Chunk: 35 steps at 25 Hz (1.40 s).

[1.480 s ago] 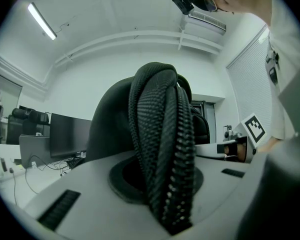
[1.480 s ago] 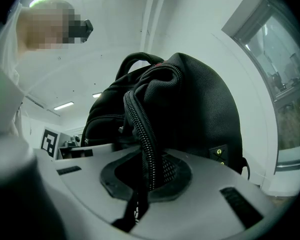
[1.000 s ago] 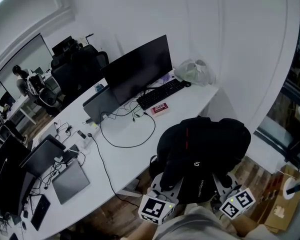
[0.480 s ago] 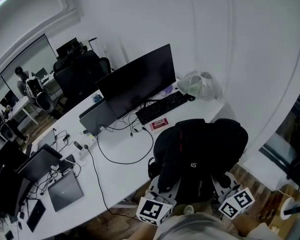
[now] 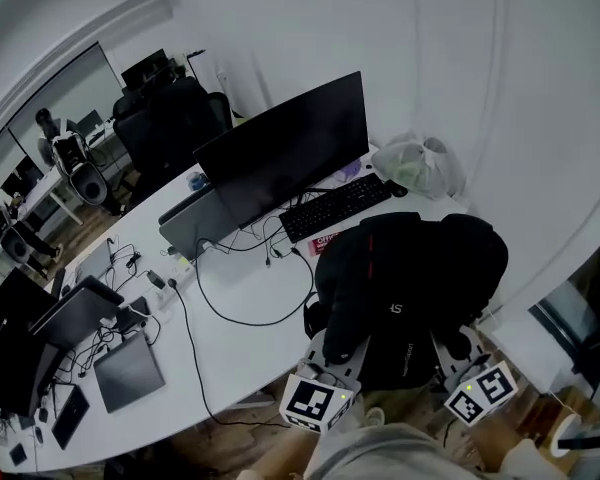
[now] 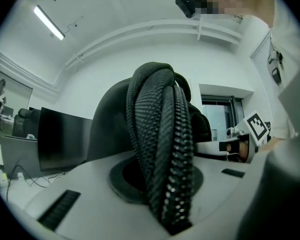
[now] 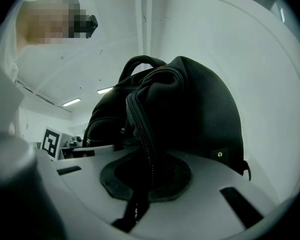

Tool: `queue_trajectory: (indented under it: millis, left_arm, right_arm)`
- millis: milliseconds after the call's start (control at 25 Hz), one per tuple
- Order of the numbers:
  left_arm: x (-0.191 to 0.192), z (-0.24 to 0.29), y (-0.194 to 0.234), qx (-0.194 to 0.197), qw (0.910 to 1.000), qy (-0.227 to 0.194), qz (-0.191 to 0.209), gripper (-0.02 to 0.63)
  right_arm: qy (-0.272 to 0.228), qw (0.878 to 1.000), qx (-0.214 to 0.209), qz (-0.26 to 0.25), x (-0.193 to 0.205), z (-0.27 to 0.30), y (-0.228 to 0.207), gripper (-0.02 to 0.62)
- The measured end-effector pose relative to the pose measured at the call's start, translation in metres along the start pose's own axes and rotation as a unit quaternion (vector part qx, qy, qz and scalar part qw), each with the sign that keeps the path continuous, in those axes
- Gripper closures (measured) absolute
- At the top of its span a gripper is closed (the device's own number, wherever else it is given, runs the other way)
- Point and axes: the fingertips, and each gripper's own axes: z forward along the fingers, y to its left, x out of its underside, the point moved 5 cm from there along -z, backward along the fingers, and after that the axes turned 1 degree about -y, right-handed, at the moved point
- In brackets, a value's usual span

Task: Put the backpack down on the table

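Black backpack (image 5: pixel 405 288), soft, bulky, probably saggy: held up over the table's (image 5: pixel 242 346) near edge, beside the keyboard (image 5: pixel 335 206). Left gripper (image 6: pixel 165 184) clamped on a zippered fold; right gripper (image 7: pixel 140 184) likewise pinched on zipper seam. Best gripped by such thick seams.

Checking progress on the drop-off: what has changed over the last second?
The backpack has been carried forward over the table edge, now hiding part of the red-and-white box by the keyboard. The left gripper and right gripper stay shut on it; desk items unmoved.
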Motion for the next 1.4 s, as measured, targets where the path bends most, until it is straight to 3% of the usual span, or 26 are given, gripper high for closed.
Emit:
queue_trajectory:
  millis: [920, 1400]
  left_arm:
    - [0.001, 0.113, 0.201, 0.002, 0.9998, -0.018, -0.009, 0.574]
    - [0.003, 0.183, 0.257, -0.033, 0.9988, -0.024, -0.026, 0.574]
  right_arm:
    - [0.003, 1.000, 0.008, -0.019, -0.010, 0.223, -0.061, 0.575]
    - [0.006, 0.999, 0.002, -0.034, -0.024, 0.302, -0.117, 0.575]
